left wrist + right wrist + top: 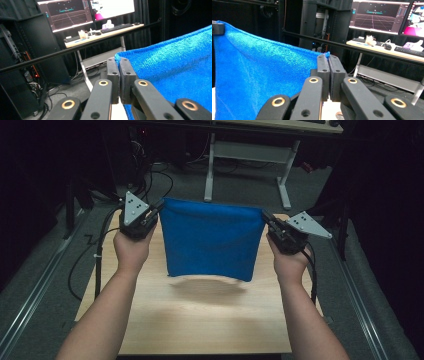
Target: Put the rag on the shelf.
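- Cloth (210,240) hung as a blue sheet above the table (205,325), stretched by its two top corners, its lower edge clear of the wood and casting a shadow below.
- Its long axis ran side to side along the taut top edge, which sagged slightly in the middle; the sheet's face was turned toward the person, and the free bottom edge pointed down at the table.
- Left gripper (159,209) sat at the cloth's upper left corner, jaws clamped tight on that corner, held in the left hand (131,251).
- Right gripper (265,217) sat at the cloth's upper right corner, jaws likewise pinched on the fabric, held in the right hand (289,262).
- High view gave the whole outline of the cloth, both forearms rising from below it, and a white desk frame (247,157) on the floor beyond it.
- Left gripper view brought out the terry weave of the cloth (175,67) spreading rightward from the closed jaws of that gripper (119,60), plus monitors (67,11) and a keyboard (117,27) on a desk beyond the cloth.
- Right gripper view showed the cloth (262,75) running leftward from its gripper (327,56) to the far corner, where the other gripper's dark jaw tip sat at the cloth's edge, with a dark rack (322,22) and monitors (379,16) behind.
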The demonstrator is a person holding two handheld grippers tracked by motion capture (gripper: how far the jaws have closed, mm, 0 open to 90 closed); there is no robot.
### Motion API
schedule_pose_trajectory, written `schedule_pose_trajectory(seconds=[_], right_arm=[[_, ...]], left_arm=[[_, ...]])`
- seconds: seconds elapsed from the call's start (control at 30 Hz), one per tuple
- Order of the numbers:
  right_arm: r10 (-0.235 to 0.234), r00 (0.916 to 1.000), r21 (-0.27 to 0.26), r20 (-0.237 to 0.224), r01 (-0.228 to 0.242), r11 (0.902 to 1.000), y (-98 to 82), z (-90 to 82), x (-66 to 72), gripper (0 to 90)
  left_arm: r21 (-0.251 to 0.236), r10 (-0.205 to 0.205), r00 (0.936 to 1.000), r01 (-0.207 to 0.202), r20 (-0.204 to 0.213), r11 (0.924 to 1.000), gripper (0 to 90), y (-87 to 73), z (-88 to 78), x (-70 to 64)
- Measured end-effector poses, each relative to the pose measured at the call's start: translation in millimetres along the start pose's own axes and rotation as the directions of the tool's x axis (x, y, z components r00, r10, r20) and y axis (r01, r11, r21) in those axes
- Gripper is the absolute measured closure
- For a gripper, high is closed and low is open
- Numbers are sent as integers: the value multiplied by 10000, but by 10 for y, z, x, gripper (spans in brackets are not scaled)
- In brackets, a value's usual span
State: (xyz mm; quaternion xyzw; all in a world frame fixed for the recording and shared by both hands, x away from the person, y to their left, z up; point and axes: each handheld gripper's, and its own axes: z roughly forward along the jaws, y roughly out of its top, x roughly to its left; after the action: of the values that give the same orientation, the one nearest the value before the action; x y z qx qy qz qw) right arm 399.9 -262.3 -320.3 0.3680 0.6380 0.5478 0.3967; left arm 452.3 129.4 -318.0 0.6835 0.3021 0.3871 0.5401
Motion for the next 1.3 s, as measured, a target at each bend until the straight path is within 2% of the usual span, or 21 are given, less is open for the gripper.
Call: schedule_pose_trajectory(seconds=[0.13,0.27,0.47,0.5,0.53,0.63,0.67,0.7,0.73,0.83,0.87,0.97,1.03,1.1,1.13,1.17,1.2,1.3], right_arm=[[19,9999,168,136,-21,9999,-5,125,-67,893],[-58,9998,312,200,52,9995,3,209,-108,893],[-311,9991,777,302,286,9966,-4,463,-180,892],[-311,9991,777,302,286,9966,-4,463,-180,892],[-278,9990,984,351,243,9949,-36,546,-220,892],[-203,9990,1108,397,158,9937,-66,605,-252,892],[-100,9991,1281,420,46,9918,-105,667,-287,892],[-100,9991,1281,420,46,9918,-105,667,-287,892],[-70,9989,1557,470,-4,9878,-152,731,-308,892],[-72,9988,1782,488,-16,9840,-201,788,-327,892],[-18,9989,2008,462,-75,9796,-249,832,-346,892],[-63,9991,2159,417,-29,9764,-302,869,-361,892],[-159,9992,2430,357,67,9700,-374,908,-362,892],[-22,9998,2729,188,-30,9620,-475,945,-361,891],[12,9999,2845,137,-51,9587,-518,957,-356,891],[-5,9999,2972,120,-31,9548,-559,967,-349,891],[-5,9999,2972,120,-31,9548,-559,967,-349,891],[40,10000,3215,21,-45,9469,-681,991,-326,891]], left_arm=[[367,-41,10000,44,-86,9993,884,-2,134,25],[474,-43,9998,53,-207,9989,884,-17,210,49],[946,-172,9993,204,-343,9953,884,-64,399,120],[1021,-220,9992,254,-338,9944,884,-73,434,131],[1175,-204,9993,240,-312,9928,884,-90,492,145],[1258,-242,9993,276,-285,9917,884,-133,558,153],[1545,-254,9994,288,-234,9876,883,-193,628,160],[1545,-254,9994,288,-234,9876,883,-193,628,160],[1739,-265,9994,296,-201,9843,884,-228,662,161],[2246,-189,9997,211,-119,9742,883,-324,754,148],[2476,-173,9998,184,-64,9687,883,-375,796,143],[2626,-227,9997,227,-28,9646,883,-427,823,146],[2747,-285,9996,270,16,9612,883,-484,840,145],[2957,-274,9996,259,12,9549,883,-554,853,141],[3164,-358,9993,309,98,9481,884,-636,856,142],[3258,-377,9992,310,141,9449,884,-679,854,140],[3258,-377,9992,310,141,9449,884,-679,854,140],[3533,-509,9982,369,305,9348,883,-815,847,119]])
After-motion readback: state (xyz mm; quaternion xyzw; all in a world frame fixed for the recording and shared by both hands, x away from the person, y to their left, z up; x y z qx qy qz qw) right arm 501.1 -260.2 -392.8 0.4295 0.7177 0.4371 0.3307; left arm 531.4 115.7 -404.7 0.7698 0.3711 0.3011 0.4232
